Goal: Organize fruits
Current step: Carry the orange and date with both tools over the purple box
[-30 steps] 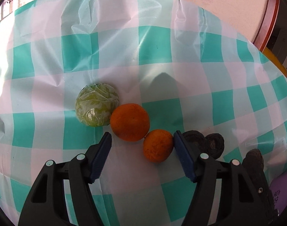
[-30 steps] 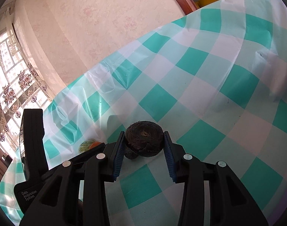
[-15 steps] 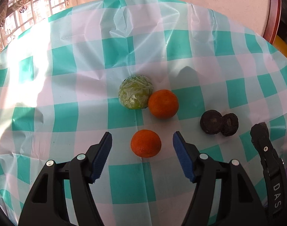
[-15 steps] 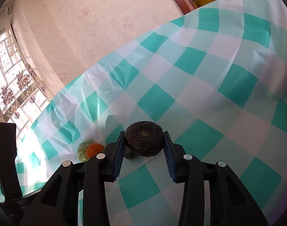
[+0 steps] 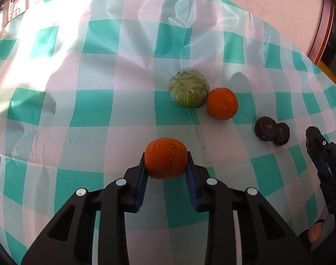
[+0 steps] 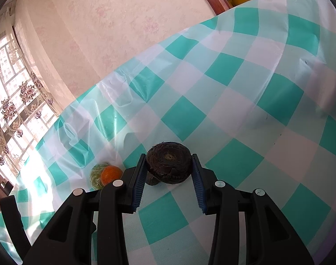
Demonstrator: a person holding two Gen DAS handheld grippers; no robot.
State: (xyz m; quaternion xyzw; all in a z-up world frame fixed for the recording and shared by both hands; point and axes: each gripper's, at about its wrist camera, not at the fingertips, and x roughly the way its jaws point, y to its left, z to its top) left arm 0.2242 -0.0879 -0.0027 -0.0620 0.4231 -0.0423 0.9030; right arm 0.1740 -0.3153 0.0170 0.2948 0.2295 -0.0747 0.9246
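Observation:
My left gripper (image 5: 166, 155) is shut on a small orange (image 5: 165, 163), its blue pads pressing both sides just above the checked tablecloth (image 5: 90, 110). Further back lie a green fruit wrapped in plastic film (image 5: 188, 91) and a larger orange (image 5: 222, 103), touching each other. Two dark, rough fruits (image 5: 271, 130) lie to the right of them. In the right wrist view, my right gripper (image 6: 168, 156) is shut on a dark round fruit (image 6: 169, 163), with another dark fruit (image 6: 152, 180) just behind it. The right gripper (image 5: 315, 145) also shows at the left wrist view's right edge.
The tablecloth (image 6: 234, 92) is teal and white and covers a round table that ends at a pale wall (image 6: 123, 22). A window (image 6: 11, 101) lies to the left, and a wooden frame (image 5: 322, 28) and something yellow (image 5: 332, 77) to the right. A person's fingertip (image 5: 314, 235) shows low right.
The small orange, first touching the larger one, came away from it and now sits between the left jaws, which have shut on it. The right gripper and its dark fruit have not moved.

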